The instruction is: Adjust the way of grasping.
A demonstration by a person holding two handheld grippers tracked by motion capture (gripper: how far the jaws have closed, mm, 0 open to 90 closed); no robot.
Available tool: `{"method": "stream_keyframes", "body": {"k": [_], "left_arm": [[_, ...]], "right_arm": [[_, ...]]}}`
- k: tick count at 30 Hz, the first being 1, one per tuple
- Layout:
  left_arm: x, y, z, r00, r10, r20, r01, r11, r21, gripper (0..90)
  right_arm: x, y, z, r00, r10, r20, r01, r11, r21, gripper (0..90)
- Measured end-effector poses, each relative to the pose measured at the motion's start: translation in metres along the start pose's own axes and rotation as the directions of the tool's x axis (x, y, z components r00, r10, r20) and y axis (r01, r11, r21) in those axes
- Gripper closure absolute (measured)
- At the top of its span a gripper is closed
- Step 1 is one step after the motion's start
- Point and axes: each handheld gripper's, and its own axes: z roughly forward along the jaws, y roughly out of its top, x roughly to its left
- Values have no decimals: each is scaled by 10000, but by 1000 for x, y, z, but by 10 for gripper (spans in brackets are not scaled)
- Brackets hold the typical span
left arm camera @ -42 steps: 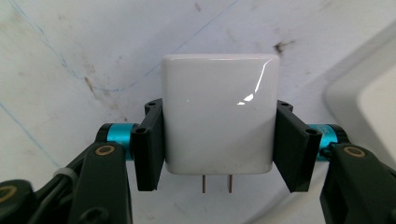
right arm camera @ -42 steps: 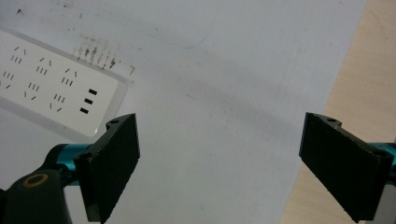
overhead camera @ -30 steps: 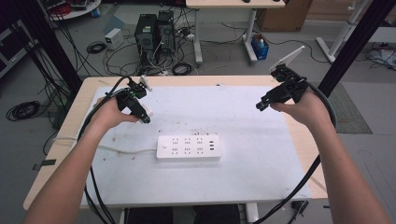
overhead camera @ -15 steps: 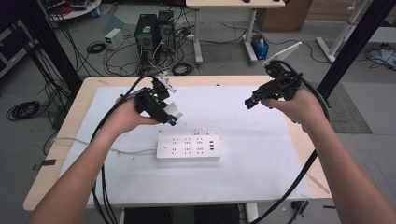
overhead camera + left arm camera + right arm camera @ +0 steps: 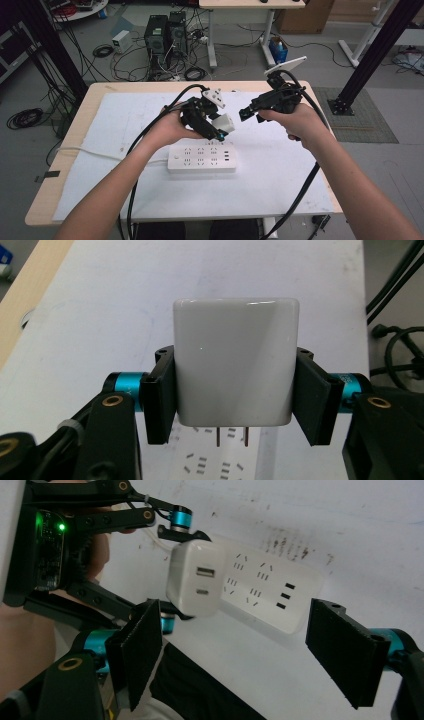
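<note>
While the left claw clamps the glossy white square charger block above the white plastic power strip on the desk, the right claw gapes empty nearby, so tilted prongs could miss the slots.

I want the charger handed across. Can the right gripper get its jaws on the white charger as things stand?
Probably yes. The right gripper stands open, facing the white charger, with nothing between them. The left gripper clamps two opposite sides, so only the remaining faces look free to grasp.
</note>
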Motion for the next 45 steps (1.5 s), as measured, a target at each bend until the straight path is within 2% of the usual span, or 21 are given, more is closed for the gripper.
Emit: {"method": "stream_keyframes", "body": {"k": [9, 11, 14, 17, 18, 22, 24, 25, 26, 28, 29, 31, 33, 34, 36, 37, 39, 40, 43, 44, 45], "left_arm": [[-10, 14, 6, 9981, 555, 282, -532, 9957, -761, 426], [-11, 16, 7, 9977, 625, 272, -603, 9953, -761, 426], [-12, 15, 8, 9979, 637, 84, -630, 9958, -667, 426], [-12, 15, 7, 9971, 748, -160, -756, 9957, -542, 421], [-12, 16, 7, 9967, 773, -245, -783, 9960, -437, 418], [-13, 16, 8, 9972, 697, -279, -706, 9969, -337, 414], [-13, 14, 7, 9950, 784, -612, -784, 9969, 12, 373], [-12, 12, 7, 9958, 702, -586, -685, 9972, 301, 349], [-13, 9, 7, 9972, 476, -581, -455, 9983, 369, 329], [-10, 0, 2, 9945, 490, -922, -398, 9942, 994, 311], [-8, -5, 0, 9958, 150, -901, -45, 9932, 1162, 298], [-2, -17, -9, 9936, -124, -1124, 313, 9853, 1682, 265], [3, -28, -17, 9907, -308, -1322, 597, 9736, 2203, 265], [6, -35, -21, 9876, -505, -1483, 858, 9664, 2423, 265], [12, -49, -29, 9780, -931, -1868, 1466, 9435, 2973, 265], [16, -57, -34, 9725, -1104, -2048, 1755, 9261, 3338, 265], [19, -68, -39, 9626, -1287, -2384, 2125, 9044, 3700, 265], [22, -74, -41, 9574, -1269, -2594, 2266, 8868, 4027, 265], [29, -91, -45, 9428, -1605, -2923, 2880, 8338, 4709, 265], [31, -96, -45, 9380, -1713, -3014, 3065, 8161, 4899, 265], [34, -99, -46, 9375, -1784, -2988, 3152, 7994, 5115, 265]], "right_arm": [[-4, -1, 22, 9955, 517, -796, -508, 9986, 137, 258], [-5, -1, 28, 9939, 507, -980, -490, 9986, 201, 325], [-5, -1, 31, 9920, 454, -1182, -432, 9988, 211, 554], [-8, 0, 31, 9825, 744, -1709, -734, 9972, 123, 610], [-8, 0, 31, 9830, 652, -1715, -640, 9979, 124, 625], [-8, 2, 33, 9845, 531, -1673, -519, 9986, 112, 628], [-7, 3, 32, 9867, 281, -1603, -263, 9996, 136, 629], [-6, 4, 31, 9883, 181, -1517, -161, 9998, 145, 628], [-4, 5, 29, 9916, -81, -1289, 89, 9999, 55, 628], [-2, 8, 24, 9943, -465, -960, 469, 9989, 19, 628], [1, 10, 19, 9956, -705, -625, 701, 9975, -75, 628], [6, 14, 14, 9909, -1344, -27, 1344, 9909, 65, 628], [13, 17, 10, 9804, -1825, 742, 1811, 9831, 253, 629], [14, 18, 10, 9751, -2043, 863, 2012, 9786, 425, 629], [20, 20, 8, 9546, -2562, 1518, 2491, 9663, 642, 628], [22, 22, 8, 9446, -2784, 1739, 2676, 9599, 830, 629], [27, 24, 6, 9150, -3211, 2443, 3032, 9467, 1088, 629], [27, 25, 6, 9106, -3317, 2466, 3089, 9425, 1272, 628], [30, 26, 6, 8700, -3898, 3018, 3536, 9200, 1691, 628], [30, 26, 7, 8623, -4001, 3104, 3591, 9153, 1821, 628], [31, 27, 7, 8580, -4081, 3119, 3642, 9115, 1910, 628]]}}
